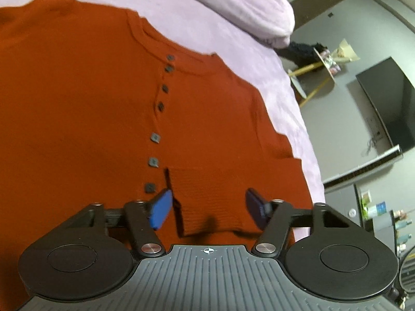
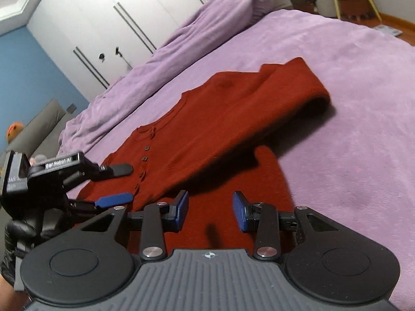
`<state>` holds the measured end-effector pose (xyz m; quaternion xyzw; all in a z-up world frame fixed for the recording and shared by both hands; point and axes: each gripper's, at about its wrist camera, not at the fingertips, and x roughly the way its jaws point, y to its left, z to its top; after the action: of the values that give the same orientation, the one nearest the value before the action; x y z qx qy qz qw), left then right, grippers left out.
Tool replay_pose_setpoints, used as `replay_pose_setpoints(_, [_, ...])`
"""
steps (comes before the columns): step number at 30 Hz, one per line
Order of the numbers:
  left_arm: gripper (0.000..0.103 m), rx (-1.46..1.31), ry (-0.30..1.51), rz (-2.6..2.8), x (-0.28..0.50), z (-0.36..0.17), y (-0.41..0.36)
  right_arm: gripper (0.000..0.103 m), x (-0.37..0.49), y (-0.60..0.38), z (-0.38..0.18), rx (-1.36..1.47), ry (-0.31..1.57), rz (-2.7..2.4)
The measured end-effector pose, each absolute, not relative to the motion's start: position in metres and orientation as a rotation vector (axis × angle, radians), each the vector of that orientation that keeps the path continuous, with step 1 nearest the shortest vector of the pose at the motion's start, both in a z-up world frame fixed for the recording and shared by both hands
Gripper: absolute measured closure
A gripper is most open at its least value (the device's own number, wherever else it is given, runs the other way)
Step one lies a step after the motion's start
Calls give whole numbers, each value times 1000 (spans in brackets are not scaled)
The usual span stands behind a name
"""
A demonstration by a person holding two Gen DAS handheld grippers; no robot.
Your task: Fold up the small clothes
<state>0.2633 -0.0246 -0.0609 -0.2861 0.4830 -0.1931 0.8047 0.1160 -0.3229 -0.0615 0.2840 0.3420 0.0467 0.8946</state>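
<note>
A rust-red knit cardigan (image 1: 90, 108) with a row of dark buttons lies flat on the lilac bedspread (image 1: 233, 39). One sleeve is folded across its front, the ribbed cuff (image 1: 207, 202) lying between the open blue pads of my left gripper (image 1: 207, 207). In the right wrist view the cardigan (image 2: 207, 134) spreads ahead, with the other sleeve (image 2: 293, 90) folded over the body. My right gripper (image 2: 210, 210) is open and empty above the hem. The left gripper (image 2: 116, 184) shows at the left, open over the cardigan's edge.
A rolled lilac duvet (image 2: 181, 39) lies along the far side of the bed. White wardrobes (image 2: 116, 13) stand behind it. A small table with flowers (image 1: 324, 59) and a dark screen (image 1: 389, 103) stand beyond the bed's edge.
</note>
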Motion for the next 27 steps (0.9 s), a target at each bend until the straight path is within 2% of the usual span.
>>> replay_pose_setpoints(3, [40, -574, 1086, -396, 267, -67, -34, 66, 113, -329, -60, 610, 703, 104])
replay_pose_setpoints(4, [44, -562, 1105, -369, 269, -71, -35, 66, 113, -330, -58, 610, 700, 105])
replay_pose_setpoints(9, [44, -604, 1105, -355, 273, -76, -37, 66, 116, -331, -57, 615, 700, 103])
replay_pose_setpoints(11, [57, -607, 1110, -348, 277, -78, -41, 66, 119, -331, -56, 623, 701, 103])
replay_pose_setpoints(12, [75, -604, 1112, -344, 280, -79, -43, 66, 122, -332, -55, 624, 697, 107])
replay_pose_setpoints(13, [88, -610, 1118, -350, 285, -79, -46, 68, 124, -332, -53, 625, 691, 111])
replay_pose_setpoints(14, [89, -629, 1127, -359, 288, -78, -43, 71, 127, -333, -52, 623, 687, 113])
replay_pose_setpoints(18, [93, -610, 1074, -378, 300, -62, -46, 72, 142, -338, -48, 631, 685, 94])
replay_pose_setpoints(24, [94, -452, 850, -364, 307, 2, -17, 72, 168, -337, -45, 631, 677, 82])
replay_pose_setpoints(27, [94, -345, 792, -260, 310, 13, 8, 71, 184, -332, -50, 627, 692, 73])
